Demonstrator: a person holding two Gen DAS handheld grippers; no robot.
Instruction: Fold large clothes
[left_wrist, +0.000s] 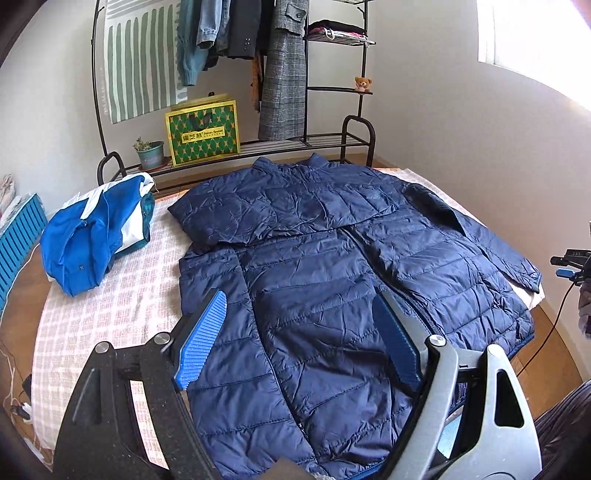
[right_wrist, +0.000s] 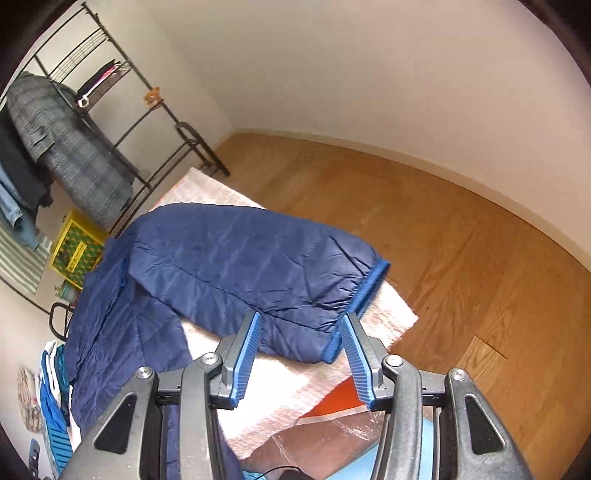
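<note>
At the left edge of the checked pink-and-white blanket (left_wrist: 110, 306) lies a bundled blue-and-white garment (left_wrist: 92, 236), soft and crumpled. Right of it, filling the blanket's middle, the navy quilted puffer jacket (left_wrist: 332, 258) lies front-up, collar toward the black metal clothes rack (left_wrist: 332, 140), hem toward the person; its long axis runs from near edge to far edge. Its shell is thin, shiny and wrinkled, stitched in puffy bands. 1 sleeve is already folded across the chest.

The left gripper (left_wrist: 306, 332) hovers over the lower front panels with its ribbed blue pads spread wide, holding nothing.

Further right, the other sleeve (right_wrist: 251, 266) stretches out toward the blanket's right edge, its elastic-trimmed cuff (right_wrist: 365, 291) close to the wooden floor (right_wrist: 461, 240). The right gripper (right_wrist: 301, 350) is the nearer one: the cuff end lies just ahead of its fingertips, and the sleeve's long axis runs across its line of reach. Its jaws stand partly apart, and nothing appears to be pinched between the pads.
</note>
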